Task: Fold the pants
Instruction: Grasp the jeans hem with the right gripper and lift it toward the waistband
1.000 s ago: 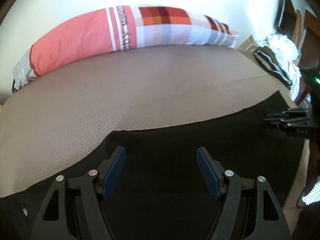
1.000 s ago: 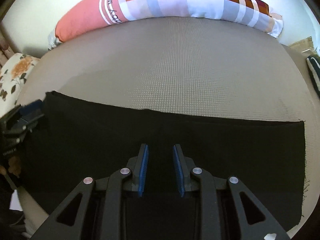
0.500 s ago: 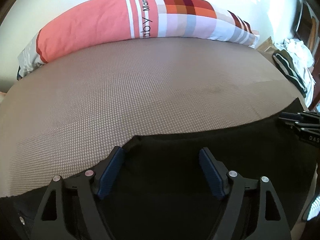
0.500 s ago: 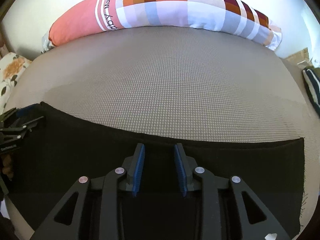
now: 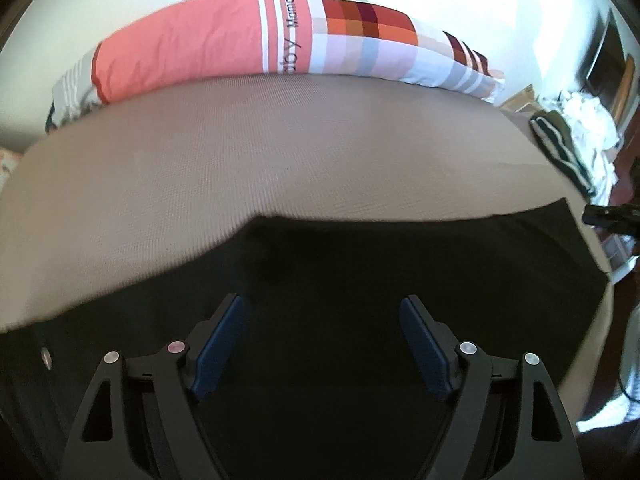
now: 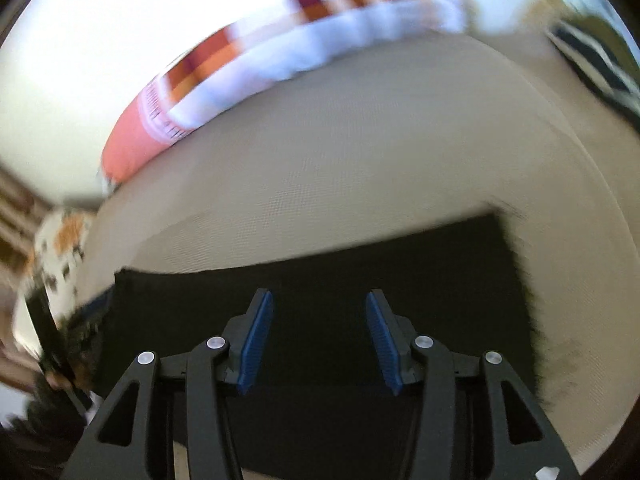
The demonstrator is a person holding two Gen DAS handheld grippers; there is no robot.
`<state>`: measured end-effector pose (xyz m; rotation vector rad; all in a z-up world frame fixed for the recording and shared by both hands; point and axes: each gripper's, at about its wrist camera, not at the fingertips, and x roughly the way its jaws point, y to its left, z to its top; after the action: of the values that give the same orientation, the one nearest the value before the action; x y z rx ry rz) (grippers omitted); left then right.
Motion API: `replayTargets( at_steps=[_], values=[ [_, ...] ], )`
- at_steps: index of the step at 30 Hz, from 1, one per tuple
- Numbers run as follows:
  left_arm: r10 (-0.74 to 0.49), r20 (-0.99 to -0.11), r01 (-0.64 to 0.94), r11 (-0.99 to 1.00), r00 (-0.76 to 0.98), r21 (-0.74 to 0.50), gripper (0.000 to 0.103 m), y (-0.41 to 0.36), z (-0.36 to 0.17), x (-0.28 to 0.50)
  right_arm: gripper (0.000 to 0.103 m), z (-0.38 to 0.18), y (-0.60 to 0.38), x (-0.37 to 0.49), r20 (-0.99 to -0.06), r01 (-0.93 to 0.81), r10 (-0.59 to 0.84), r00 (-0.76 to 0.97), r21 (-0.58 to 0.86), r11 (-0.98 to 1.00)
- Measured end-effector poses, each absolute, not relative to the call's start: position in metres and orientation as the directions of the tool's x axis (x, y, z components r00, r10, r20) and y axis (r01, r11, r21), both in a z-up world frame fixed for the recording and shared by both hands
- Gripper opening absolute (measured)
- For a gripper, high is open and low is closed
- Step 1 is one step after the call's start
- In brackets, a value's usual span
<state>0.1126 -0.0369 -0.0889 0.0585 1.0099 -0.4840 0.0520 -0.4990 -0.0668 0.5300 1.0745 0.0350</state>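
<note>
Black pants (image 5: pixel 360 280) lie flat along the near edge of a beige bed (image 5: pixel 280 152). My left gripper (image 5: pixel 320 320) hovers over them, open and empty. In the blurred right wrist view the pants (image 6: pixel 320 276) also lie under my right gripper (image 6: pixel 318 316), which is open and empty. The right gripper's tips show at the right edge of the left wrist view (image 5: pixel 612 216), beside the pants' end. A small metal button (image 5: pixel 46 356) shows on the pants at the left.
A long pillow, coral and checked (image 5: pixel 260 48), lies along the bed's far edge by the wall. A pile of clothes (image 5: pixel 572 136) sits at the right end. A floral cushion (image 6: pixel 60 248) lies left of the bed.
My right gripper has opened and swung, so its view is now blurred and tilted. My left gripper has moved back over the pants and stays open.
</note>
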Motion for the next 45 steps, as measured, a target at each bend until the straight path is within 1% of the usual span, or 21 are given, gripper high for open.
replayTargets(
  at_steps=[3,5,7,8,9,10,11,15,20,22,24,26,27,28,32,37,39,43,45],
  values=[
    [-0.407,-0.823,0.401,0.883,0.398,-0.243,0.08,-0.037,-0.087,0.101,0.048,-0.086,-0.558,0.032,-0.828,0.327,0.319,0.462,0.493,0.806],
    [-0.419,-0.826,0.397,0.879,0.378,-0.265,0.08,-0.04,-0.087,0.095,0.047,-0.096,-0.581,0.022,-0.825,0.353,0.337,0.454,0.514,0.782],
    [-0.427,-0.828,0.398,0.875,0.364,-0.277,0.08,-0.044,-0.087,0.091,0.04,-0.105,-0.594,0.016,-0.817,0.358,0.362,0.448,0.535,0.765],
    [-0.432,-0.828,0.391,0.874,0.357,-0.288,0.08,-0.045,-0.088,0.089,0.039,-0.109,-0.601,0.013,-0.813,0.359,0.37,0.449,0.544,0.759],
    [-0.44,-0.828,0.383,0.873,0.348,-0.303,0.08,-0.046,-0.089,0.088,0.036,-0.112,-0.607,0.011,-0.809,0.356,0.381,0.448,0.552,0.754],
    [-0.441,-0.83,0.377,0.873,0.342,-0.308,0.08,-0.047,-0.09,0.088,0.035,-0.114,-0.611,0.011,-0.807,0.356,0.384,0.448,0.555,0.752],
    [-0.436,-0.833,0.368,0.877,0.34,-0.309,0.08,-0.048,-0.091,0.087,0.035,-0.116,-0.616,0.009,-0.81,0.355,0.376,0.45,0.549,0.757],
    [-0.423,-0.847,0.343,0.886,0.321,-0.312,0.08,-0.051,-0.098,0.085,0.035,-0.125,-0.623,0.007,-0.785,0.323,0.433,0.443,0.59,0.74],
    [-0.39,-0.859,0.343,0.898,0.33,-0.276,0.08,-0.059,-0.106,0.084,0.023,-0.133,-0.622,0.017,-0.74,0.261,0.502,0.448,0.646,0.718],
    [-0.377,-0.862,0.348,0.901,0.338,-0.258,0.08,-0.062,-0.107,0.084,0.017,-0.136,-0.622,0.023,-0.727,0.245,0.52,0.448,0.66,0.71],
    [-0.368,-0.863,0.349,0.904,0.346,-0.246,0.08,-0.064,-0.108,0.084,0.014,-0.139,-0.62,0.033,-0.711,0.229,0.538,0.453,0.676,0.701],
    [-0.361,-0.864,0.347,0.907,0.353,-0.237,0.08,-0.066,-0.108,0.085,0.01,-0.141,-0.617,0.039,-0.704,0.222,0.544,0.456,0.682,0.697],
    [-0.358,-0.864,0.344,0.909,0.355,-0.235,0.08,-0.066,-0.108,0.086,0.007,-0.14,-0.613,0.042,-0.715,0.224,0.528,0.457,0.668,0.71],
    [-0.352,-0.864,0.344,0.911,0.36,-0.228,0.08,-0.068,-0.108,0.086,0.006,-0.14,-0.612,0.043,-0.723,0.228,0.519,0.456,0.659,0.717],
    [-0.336,-0.863,0.353,0.914,0.377,-0.202,0.08,-0.071,-0.109,0.083,0.005,-0.131,-0.603,0.04,-0.764,0.259,0.45,0.463,0.602,0.755],
    [-0.329,-0.858,0.355,0.916,0.393,-0.188,0.083,-0.074,-0.11,0.082,0.005,-0.102,-0.581,0.033,-0.752,0.259,0.422,0.506,0.599,0.757],
    [-0.345,-0.855,0.351,0.913,0.388,-0.209,0.083,-0.072,-0.109,0.084,0.005,-0.087,-0.567,0.032,-0.739,0.245,0.422,0.525,0.606,0.757],
    [-0.407,-0.833,0.321,0.9,0.376,-0.295,0.083,-0.058,-0.102,0.085,0.005,-0.054,-0.533,0.035,-0.722,0.215,0.426,0.545,0.612,0.761],
    [-0.419,-0.818,0.319,0.897,0.395,-0.306,0.083,-0.051,-0.097,0.081,0.005,-0.039,-0.513,0.039,-0.717,0.203,0.431,0.548,0.614,0.763]
  ],
)
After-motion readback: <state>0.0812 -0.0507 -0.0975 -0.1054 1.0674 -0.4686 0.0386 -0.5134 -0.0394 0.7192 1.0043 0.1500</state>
